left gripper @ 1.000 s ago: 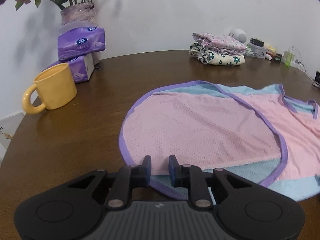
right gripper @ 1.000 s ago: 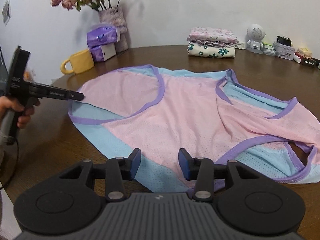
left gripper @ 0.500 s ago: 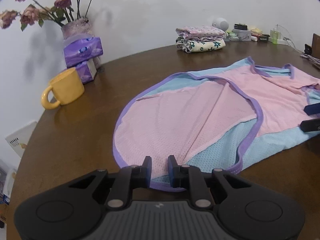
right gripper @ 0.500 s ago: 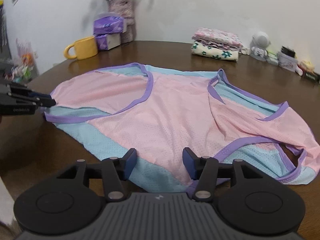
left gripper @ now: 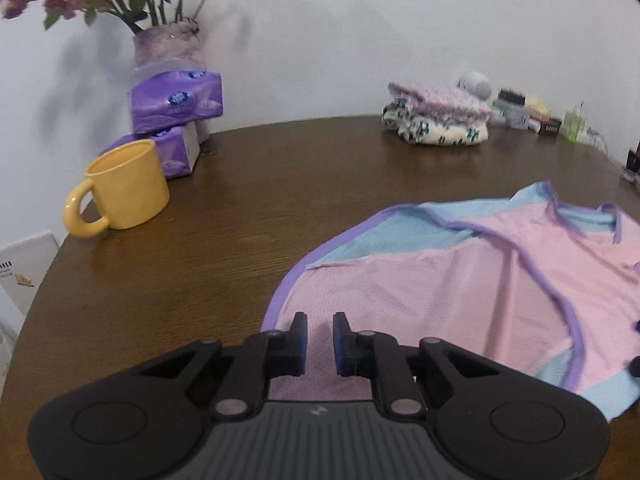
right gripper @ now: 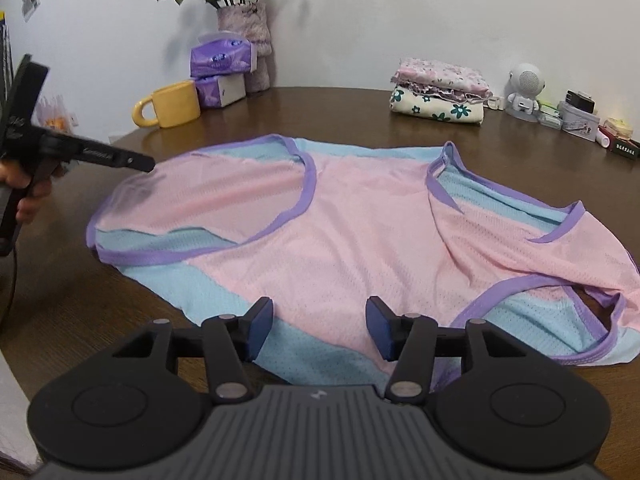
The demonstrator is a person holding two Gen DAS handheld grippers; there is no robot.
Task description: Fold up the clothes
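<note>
A pink and light-blue mesh garment [right gripper: 360,236] with purple trim lies spread on the round brown table [right gripper: 340,116]. It also shows in the left wrist view [left gripper: 460,288]. My left gripper [left gripper: 320,330] hovers just over the garment's left pink edge, its jaws a narrow gap apart with nothing between them. In the right wrist view the left gripper [right gripper: 146,165] sits above the garment's far-left corner. My right gripper [right gripper: 320,322] is wide open, over the garment's near light-blue hem.
A yellow mug [left gripper: 124,186], purple tissue packs [left gripper: 176,100] and a vase of dried flowers [left gripper: 170,42] stand at the back left. A stack of folded clothes [right gripper: 440,94] sits at the back. A small white robot figure [right gripper: 524,90] and small items line the back right.
My left gripper has let go of the garment's purple edge and drawn up and left. The garment's left flap now lies flatter. My right gripper has stayed open over the near hem.
</note>
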